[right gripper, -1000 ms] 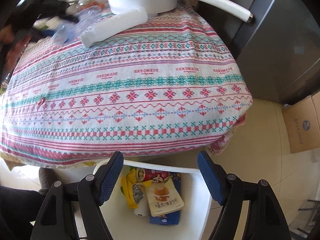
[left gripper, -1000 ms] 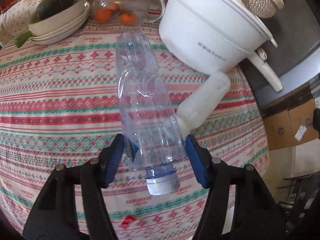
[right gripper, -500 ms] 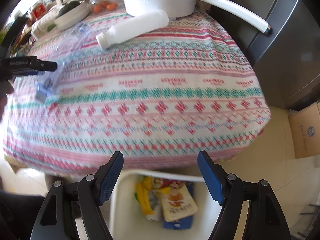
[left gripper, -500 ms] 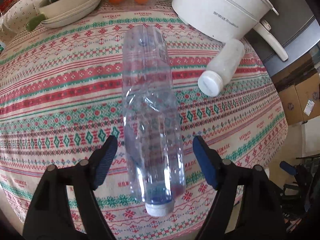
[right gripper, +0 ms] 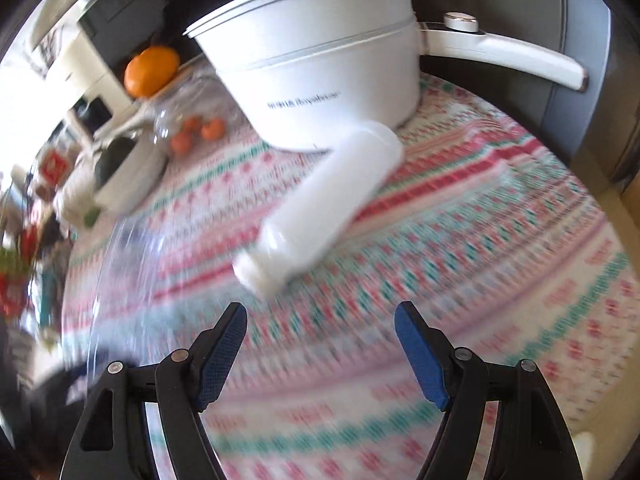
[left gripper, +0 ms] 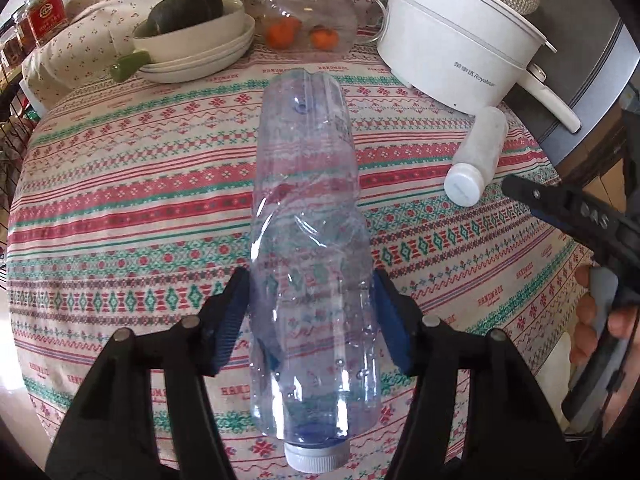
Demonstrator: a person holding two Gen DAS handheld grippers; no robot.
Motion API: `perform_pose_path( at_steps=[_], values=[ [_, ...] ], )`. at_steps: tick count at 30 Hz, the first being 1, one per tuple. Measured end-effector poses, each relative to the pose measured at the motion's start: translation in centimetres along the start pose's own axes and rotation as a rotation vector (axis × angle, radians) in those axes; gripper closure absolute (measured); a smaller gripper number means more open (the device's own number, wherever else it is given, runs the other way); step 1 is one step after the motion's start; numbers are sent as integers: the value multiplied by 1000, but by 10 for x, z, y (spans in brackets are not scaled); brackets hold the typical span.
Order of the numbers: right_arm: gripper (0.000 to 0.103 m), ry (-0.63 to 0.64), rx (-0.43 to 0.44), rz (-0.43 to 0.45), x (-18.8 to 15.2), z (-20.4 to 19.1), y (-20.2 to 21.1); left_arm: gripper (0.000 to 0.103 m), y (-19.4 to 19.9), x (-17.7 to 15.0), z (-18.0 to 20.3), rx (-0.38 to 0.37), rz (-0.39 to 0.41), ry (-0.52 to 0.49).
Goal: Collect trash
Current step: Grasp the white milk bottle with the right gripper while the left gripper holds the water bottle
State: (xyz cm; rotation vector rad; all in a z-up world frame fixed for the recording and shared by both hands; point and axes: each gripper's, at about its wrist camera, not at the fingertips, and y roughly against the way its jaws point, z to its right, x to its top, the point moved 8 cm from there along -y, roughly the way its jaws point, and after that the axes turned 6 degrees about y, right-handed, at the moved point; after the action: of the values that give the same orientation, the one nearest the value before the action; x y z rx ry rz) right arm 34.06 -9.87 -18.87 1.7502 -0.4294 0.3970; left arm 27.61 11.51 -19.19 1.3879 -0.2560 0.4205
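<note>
A crushed clear plastic bottle (left gripper: 308, 208) with a white cap hangs above the patterned tablecloth (left gripper: 120, 200), cap toward the camera. My left gripper (left gripper: 310, 292) is closing on it, and both blue pads press its sides. A white plastic bottle (left gripper: 478, 152) lies on its side against the white pot. In the right wrist view this white bottle (right gripper: 320, 200) lies just ahead of my right gripper (right gripper: 320, 328), which stands open with nothing between its fingers. The view is blurred by motion. The clear bottle (right gripper: 120, 264) shows faintly at its left.
A white electric pot (left gripper: 452, 40) with a long handle stands at the back right. Behind are a glass jar of small oranges (left gripper: 308, 12) and stacked bowls (left gripper: 192, 40) holding a dark squash. A person's hand (left gripper: 592, 320) holds the right gripper's black arm (left gripper: 560, 208) near the table's right edge.
My left jaws spread off the clear bottle, then came back onto it further from the cap. My right gripper swung from above the white bin to over the table, near the white bottle.
</note>
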Motion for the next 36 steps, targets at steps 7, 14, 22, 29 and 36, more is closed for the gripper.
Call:
perform_pose_path(
  at_steps=[7, 14, 22, 29, 36],
  values=[
    [29, -103, -21, 20, 23, -10, -46, 40, -1, -2, -19, 19, 8, -9],
    [43, -160, 27, 6, 21, -14, -63, 40, -4, -5, -15, 21, 3, -15],
    [47, -7, -11, -62, -2, -24, -45, 40, 14, -21, -13, 34, 8, -16],
    [48, 196, -138, -234, -40, -19, -22, 40, 34, -30, -4, 23, 13, -10],
    [33, 246, -160, -316, -51, -16, -20, 40, 47, -34, 9, 6, 21, -4]
  ],
)
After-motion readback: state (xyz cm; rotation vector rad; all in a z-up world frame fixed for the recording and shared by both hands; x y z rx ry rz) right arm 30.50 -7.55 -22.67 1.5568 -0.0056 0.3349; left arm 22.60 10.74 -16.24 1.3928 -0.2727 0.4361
